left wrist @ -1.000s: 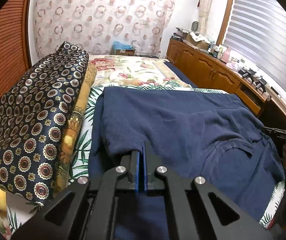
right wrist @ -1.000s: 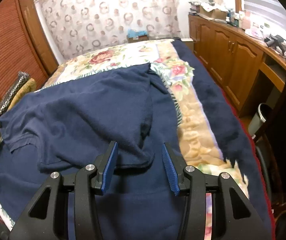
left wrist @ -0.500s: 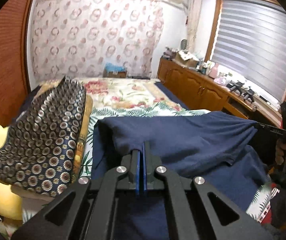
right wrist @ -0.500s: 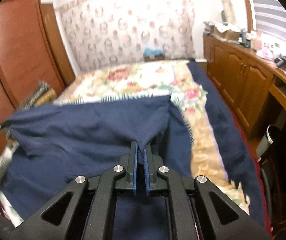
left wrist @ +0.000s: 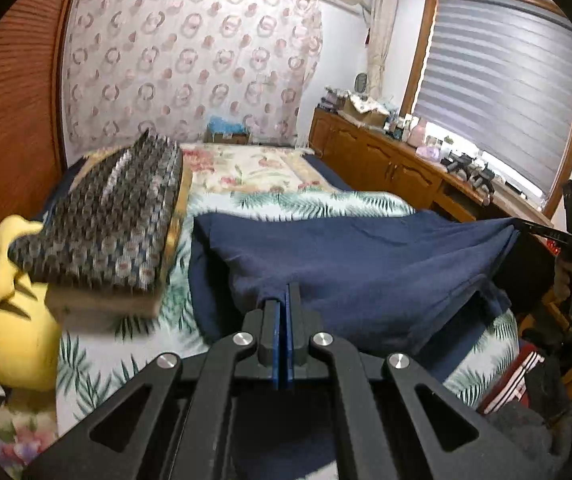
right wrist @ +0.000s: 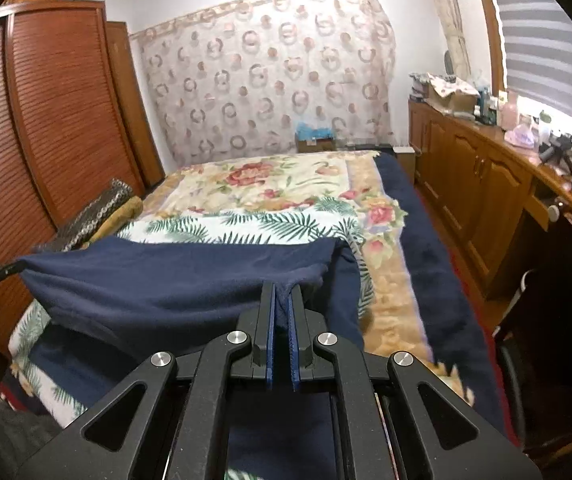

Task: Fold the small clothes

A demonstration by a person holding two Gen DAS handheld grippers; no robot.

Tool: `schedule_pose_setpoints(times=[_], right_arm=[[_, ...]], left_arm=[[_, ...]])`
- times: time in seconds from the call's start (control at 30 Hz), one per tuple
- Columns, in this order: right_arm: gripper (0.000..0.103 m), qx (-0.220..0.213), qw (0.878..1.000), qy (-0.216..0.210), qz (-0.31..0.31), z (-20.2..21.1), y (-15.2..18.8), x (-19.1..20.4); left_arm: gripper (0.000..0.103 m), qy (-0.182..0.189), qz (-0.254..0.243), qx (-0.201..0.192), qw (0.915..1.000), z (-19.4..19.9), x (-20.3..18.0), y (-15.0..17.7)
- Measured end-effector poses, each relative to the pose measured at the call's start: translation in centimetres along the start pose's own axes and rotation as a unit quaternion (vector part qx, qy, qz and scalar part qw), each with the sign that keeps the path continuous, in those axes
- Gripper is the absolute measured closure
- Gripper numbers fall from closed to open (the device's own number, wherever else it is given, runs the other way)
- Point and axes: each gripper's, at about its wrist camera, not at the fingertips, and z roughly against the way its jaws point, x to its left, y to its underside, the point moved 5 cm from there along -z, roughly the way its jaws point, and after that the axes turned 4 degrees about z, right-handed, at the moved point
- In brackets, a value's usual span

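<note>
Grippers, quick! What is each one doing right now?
Left gripper: closed, pinching the blue shirt.
Right gripper: closed, pinching the same shirt, lifted over the bed.

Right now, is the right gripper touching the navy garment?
Touching. The right wrist view shows the right gripper with jaws nearly closed and a bunch of the navy garment pinched between its blue pads.

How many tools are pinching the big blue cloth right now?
2. The left black two-finger tool grips one corner of the navy blue fabric garment, and the right black two-finger tool grips the opposite corner, holding it stretched above the bed.
</note>
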Motion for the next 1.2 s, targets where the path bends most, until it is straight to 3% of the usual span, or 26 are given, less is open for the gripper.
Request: schedule_pose_setpoints(times=[0.2,0.37,0.43,0.63,0.7,0.9,1.2], right_arm=[[0.100,0.045,0.999,0.013,0.007,-0.8,3.7,0.0],[0.099,0.100,0.994,0.034,-0.002,-3.0,7.7,-0.3],[0.097,0.098,0.995,0.033,0.006,-2.7,8.1,0.2],[0.083,0.076,0.996,0.051,0.005,-1.3,7.0,-0.6],[0.066,0.072,0.996,0.056,0.005,-0.9,7.1,-0.9],[0.061,0.106,0.992,0.068,-0.009,-2.2,9.9,-2.3],[0.061,0.147,0.987,0.047,-0.031,-3.8,13.1,-3.6]], left_arm=[[0.102,-0.021,0.008,0.050,0.9985,-2.0,0.4,4.3],[0.090,-0.026,0.003,0.060,0.9979,-1.8,0.3,5.5],[0.081,-0.031,0.002,0.063,0.9975,-1.7,0.2,5.4],[0.071,-0.043,-0.003,0.046,0.9980,-0.2,0.5,4.8],[0.070,-0.052,-0.002,0.050,0.9974,-0.5,0.9,5.1],[0.066,-0.067,0.004,0.071,0.9952,-2.2,2.2,6.1],[0.065,-0.066,0.026,0.098,0.9926,-4.3,3.2,7.7]])
